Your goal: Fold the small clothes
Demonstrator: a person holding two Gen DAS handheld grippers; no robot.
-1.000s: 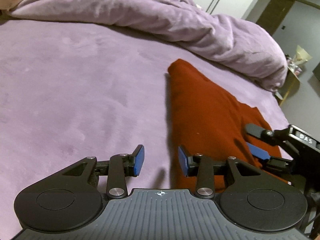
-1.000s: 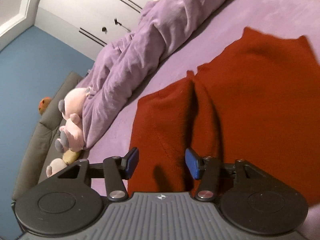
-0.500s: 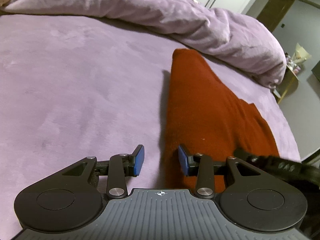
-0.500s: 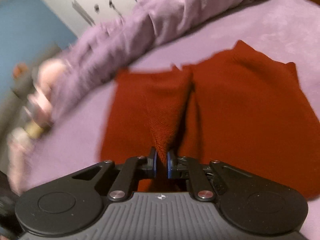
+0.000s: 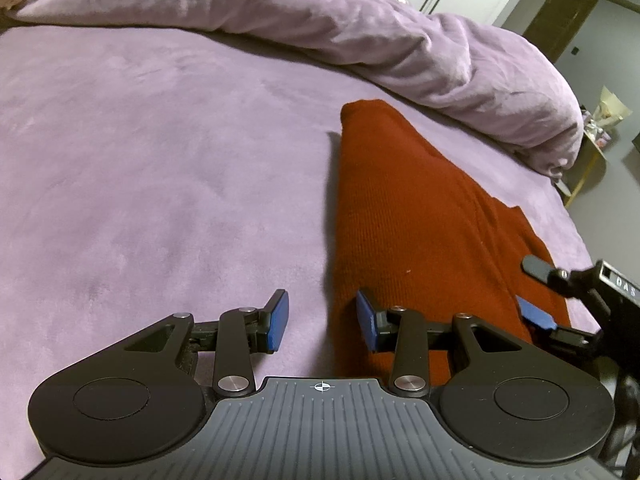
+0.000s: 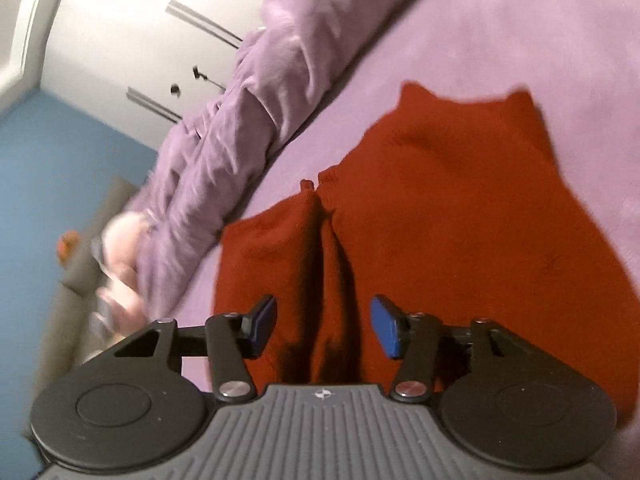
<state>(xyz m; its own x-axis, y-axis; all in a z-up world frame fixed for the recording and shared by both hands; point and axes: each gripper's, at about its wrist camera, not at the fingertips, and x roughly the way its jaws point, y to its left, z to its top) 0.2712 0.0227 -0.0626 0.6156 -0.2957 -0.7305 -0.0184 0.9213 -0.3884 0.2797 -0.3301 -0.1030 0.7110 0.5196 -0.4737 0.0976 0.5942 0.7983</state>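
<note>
Garment: a rust-red knit garment (image 5: 404,216) is lying flat on the bed (image 5: 160,160), spreading ahead of both grippers; in the right wrist view (image 6: 440,208) its far edge is showing two small points and a raised crease is running from between the jaws away from the camera.
Left gripper: the left gripper (image 5: 322,320) is hovering over the garment's near left edge, jaws standing apart with nothing between them; its left blue pad (image 5: 279,320) is sitting over bare bed, its right one over red cloth.
Right gripper: the right gripper (image 6: 322,326) is pointing along the crease, its jaws opening; the fold of cloth is lying between the pads (image 6: 386,326) but they are not pressing on it.
Right gripper seen from the left: it (image 5: 536,292) is showing at the right edge, just beside the left gripper, tips over the garment's near right part.
Duvet: a purple duvet (image 5: 320,28) is lying bunched along the far side of the bed, beyond the garment.
Far left of right gripper: a pink soft toy (image 6: 120,248) is lying blurred against the duvet's end.
Wardrobe: white doors (image 6: 140,40) are standing behind the duvet.
</note>
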